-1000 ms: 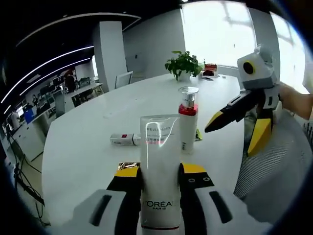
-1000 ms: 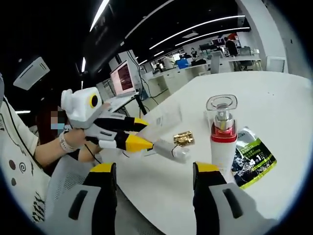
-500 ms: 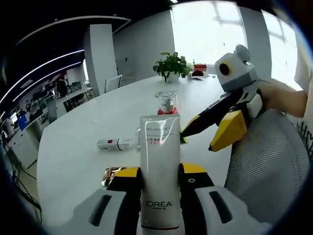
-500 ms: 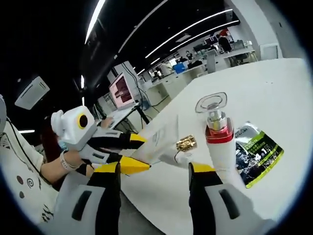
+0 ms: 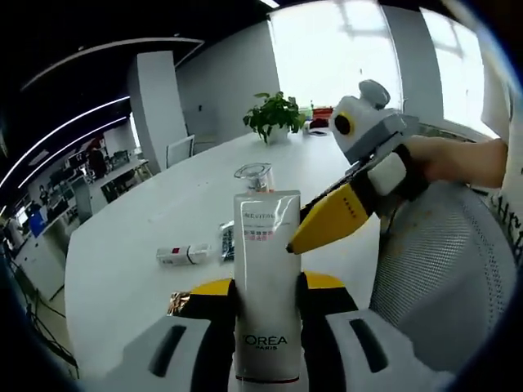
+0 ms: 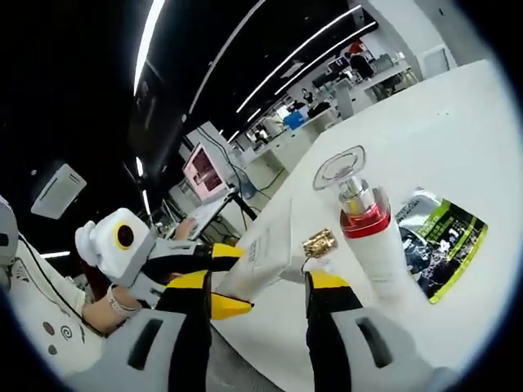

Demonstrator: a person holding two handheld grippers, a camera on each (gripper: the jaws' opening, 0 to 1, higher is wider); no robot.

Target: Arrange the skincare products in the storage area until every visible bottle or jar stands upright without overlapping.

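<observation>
Gripping the tube (image 5: pixel 267 278), left hand-held gripper (image 5: pixel 267 287) holds it upright; right hand-held gripper (image 6: pixel 253 287) sits open, pump bottle (image 6: pixel 372 237) at 2 o'clock on the table (image 5: pixel 122 261).

Potted plant (image 5: pixel 274 113); mesh chair (image 5: pixel 441 269)

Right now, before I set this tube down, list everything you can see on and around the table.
L'Oreal tube: 1, white, clamped between the left gripper's jaws.
Pump bottle: 1, white with red collar and clear cap, upright on the table.
Small tube: 1, white with a red band, lying on its side.
Sachet: 1, green and black, flat beside the pump bottle.
Gold-capped item: 1, lying near the table edge.
Potted plant: 1, green, far end.
Table: 1, white.
Mesh chair: 1, grey.
Left gripper: yellow-tipped.
Right gripper: jaws apart, nothing between.
</observation>
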